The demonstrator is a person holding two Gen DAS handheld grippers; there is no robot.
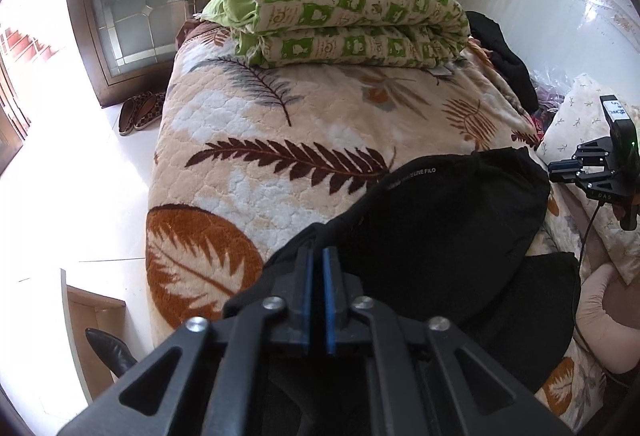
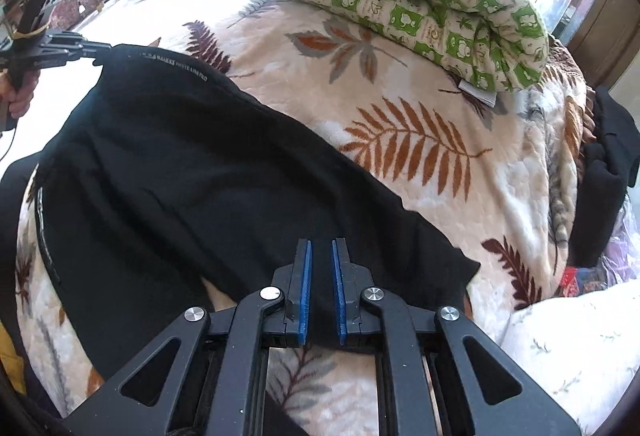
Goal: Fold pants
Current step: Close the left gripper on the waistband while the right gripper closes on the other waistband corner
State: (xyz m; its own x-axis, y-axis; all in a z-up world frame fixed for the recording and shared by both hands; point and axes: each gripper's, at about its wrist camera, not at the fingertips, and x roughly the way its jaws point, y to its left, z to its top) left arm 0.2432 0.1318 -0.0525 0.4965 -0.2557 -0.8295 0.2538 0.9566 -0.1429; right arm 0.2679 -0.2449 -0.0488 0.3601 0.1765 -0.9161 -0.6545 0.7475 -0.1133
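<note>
Black pants [image 1: 448, 220] lie on a leaf-patterned bed blanket [image 1: 248, 123], raised between both grippers. My left gripper [image 1: 316, 256] is shut on one end of the pants' edge, black cloth pinched between its blue pads. In the right wrist view the pants [image 2: 192, 163] stretch from the left gripper [image 2: 106, 45] at upper left down to my right gripper [image 2: 321, 248], which is shut on the other end of the same edge. The right gripper also shows in the left wrist view [image 1: 554, 168] at the far right.
A folded green-and-cream quilt [image 1: 352, 19] lies at the bed's far end. Dark clothes [image 1: 504, 55] and a plastic bag lie by the white wall. A cream pillow [image 2: 576, 348] sits near my right gripper. Slippers [image 1: 140, 111] and a boot [image 1: 108, 352] are on the floor left of the bed.
</note>
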